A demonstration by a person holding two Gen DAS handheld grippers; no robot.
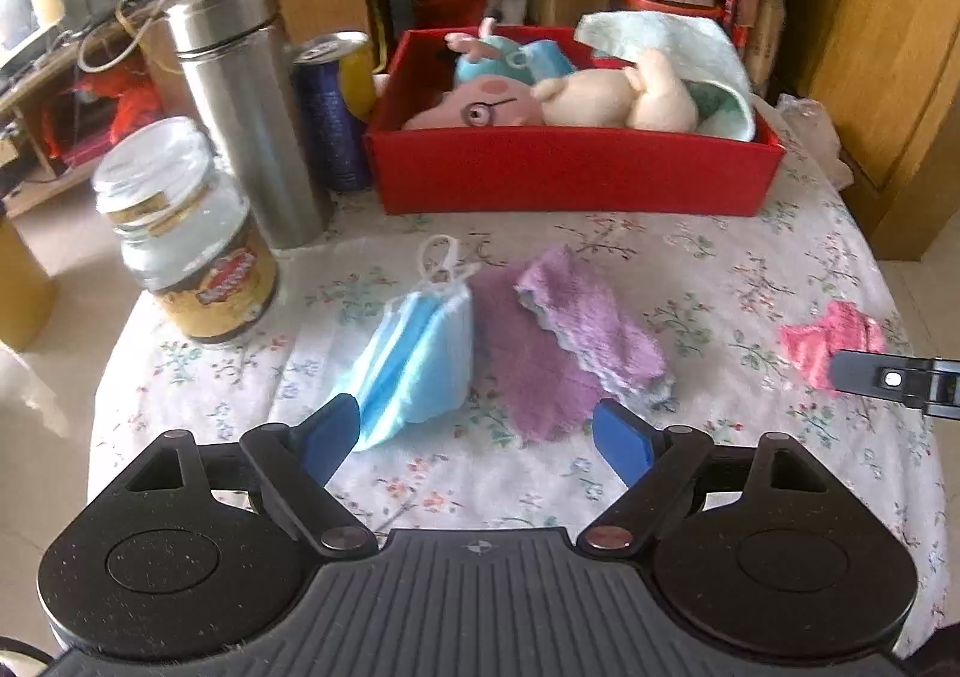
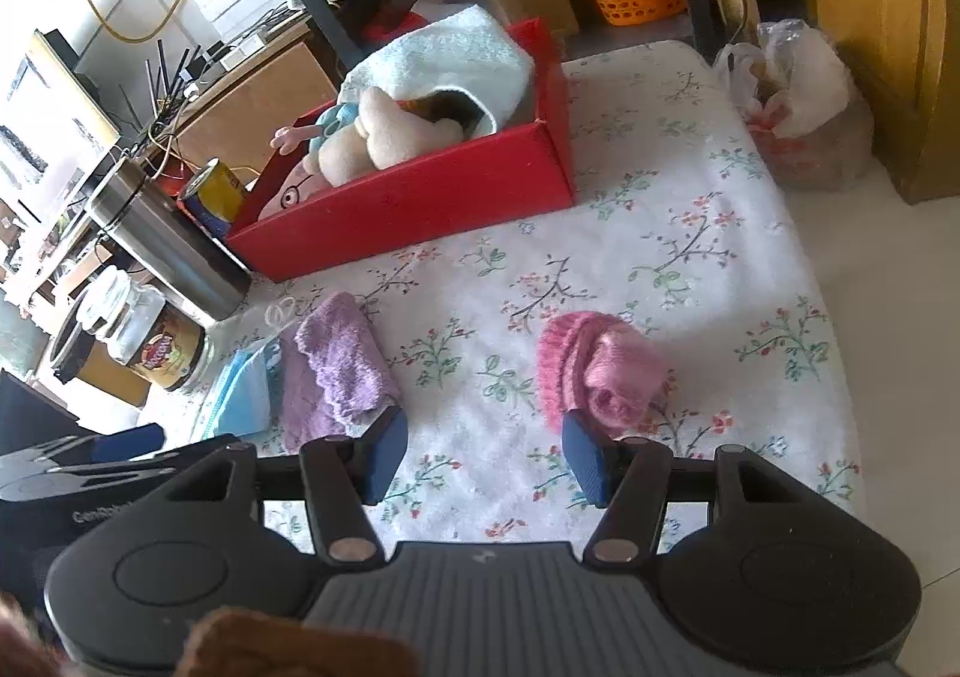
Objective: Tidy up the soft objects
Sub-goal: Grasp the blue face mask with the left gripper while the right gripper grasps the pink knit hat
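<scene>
Box (image 1: 570, 173) sat at the back of the table (image 1: 750, 269), stuffed with a plush toy (image 1: 606, 98) and a towel (image 1: 666, 47) draped over its right end. Left of it stood a thread spool (image 1: 333, 119), then a flask (image 1: 240, 101), with a jar (image 1: 192, 251) nearer the front edge. Out front of the box lay a face mask (image 1: 414, 359), touching a cloth (image 1: 558, 341) on its right. Way off right, on its own: a knitted bit (image 2: 594, 371).

Purple cloth (image 1: 558, 341), blue mask (image 1: 420, 353), pink knit (image 2: 600, 371) lie loose on the table.
</scene>
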